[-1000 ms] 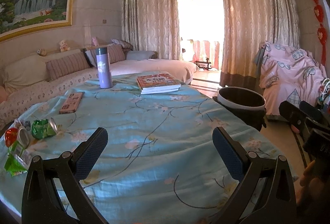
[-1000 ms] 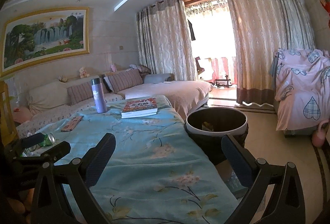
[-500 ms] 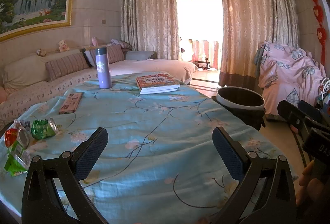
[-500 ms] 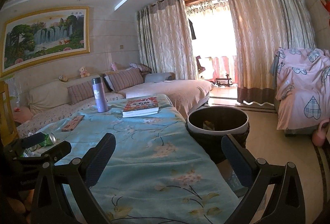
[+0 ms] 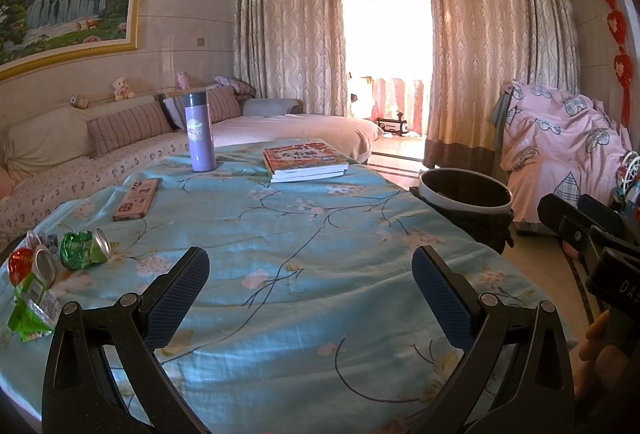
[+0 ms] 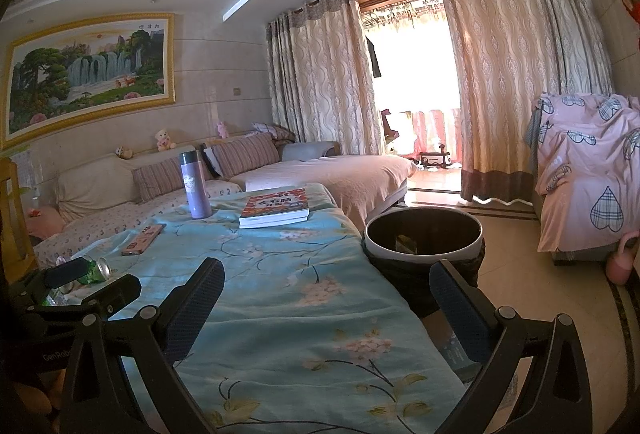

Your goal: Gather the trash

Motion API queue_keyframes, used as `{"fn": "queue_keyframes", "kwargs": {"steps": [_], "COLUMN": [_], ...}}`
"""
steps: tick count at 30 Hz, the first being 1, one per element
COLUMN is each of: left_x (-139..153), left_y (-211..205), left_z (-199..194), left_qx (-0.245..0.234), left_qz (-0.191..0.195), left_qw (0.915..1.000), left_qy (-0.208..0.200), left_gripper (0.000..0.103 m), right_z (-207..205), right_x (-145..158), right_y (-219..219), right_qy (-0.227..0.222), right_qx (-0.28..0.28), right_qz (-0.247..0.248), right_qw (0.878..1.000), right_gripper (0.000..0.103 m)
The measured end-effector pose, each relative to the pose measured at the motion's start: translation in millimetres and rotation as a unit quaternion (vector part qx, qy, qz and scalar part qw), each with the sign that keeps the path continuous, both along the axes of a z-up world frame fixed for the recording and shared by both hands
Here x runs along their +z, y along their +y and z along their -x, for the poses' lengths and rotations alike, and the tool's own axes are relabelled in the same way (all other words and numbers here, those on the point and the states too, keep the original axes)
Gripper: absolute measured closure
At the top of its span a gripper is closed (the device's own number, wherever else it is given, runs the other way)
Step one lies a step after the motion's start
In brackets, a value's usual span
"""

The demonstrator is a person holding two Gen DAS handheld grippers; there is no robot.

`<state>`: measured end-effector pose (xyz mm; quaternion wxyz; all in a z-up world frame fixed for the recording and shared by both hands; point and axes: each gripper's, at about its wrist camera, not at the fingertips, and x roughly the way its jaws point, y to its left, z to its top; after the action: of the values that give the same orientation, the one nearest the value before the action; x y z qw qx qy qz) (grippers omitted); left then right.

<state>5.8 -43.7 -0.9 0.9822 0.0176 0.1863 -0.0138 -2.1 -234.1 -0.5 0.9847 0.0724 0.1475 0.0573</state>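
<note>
Right view nudged twd bin (image 6: 424, 234)

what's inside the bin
In the right wrist view, the bin holds one small piece of trash by its far wall. The near rim hides the bottom nearest the camera.

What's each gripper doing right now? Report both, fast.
Left gripper: open, holding nothing, over the table.
Right gripper: open, holding nothing, near the trash bin.
</note>
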Motion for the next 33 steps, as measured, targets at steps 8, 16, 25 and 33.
{"fn": "queue_keyframes", "kwargs": {"steps": [8,16,25,33], "left_x": [0.0,-0.2,-0.8,-2.5], "left_y": [0.2,-0.2,0.1,1.1], "left_z": [-0.1,0.8,0.5,-4.1], "left_qx": [0.000,0.000,0.000,0.001], "left_qz": [0.001,0.001,0.001,0.001], "left_qw": [1.0000,1.0000,1.0000,0.9999], "left_qy": [0.001,0.001,0.005,0.013], "left_gripper": [0.000,0.000,0.000,0.000], "right_z": [-0.3,-1.3,0.0,-3.9], "right_x": [0.9,2.2,2.3,1.1], "right_y": [0.9,4.1,3.8,3.4], "right_qy": [0.000,0.002,-0.001,0.006], "right_qx": [0.001,0.003,0.006,0.009], "right_qz": [0.000,-0.004,-0.009,-0.014], "right_qw": [1.000,1.000,1.000,1.000], "right_gripper": [0.000,0.000,0.000,0.000]}}
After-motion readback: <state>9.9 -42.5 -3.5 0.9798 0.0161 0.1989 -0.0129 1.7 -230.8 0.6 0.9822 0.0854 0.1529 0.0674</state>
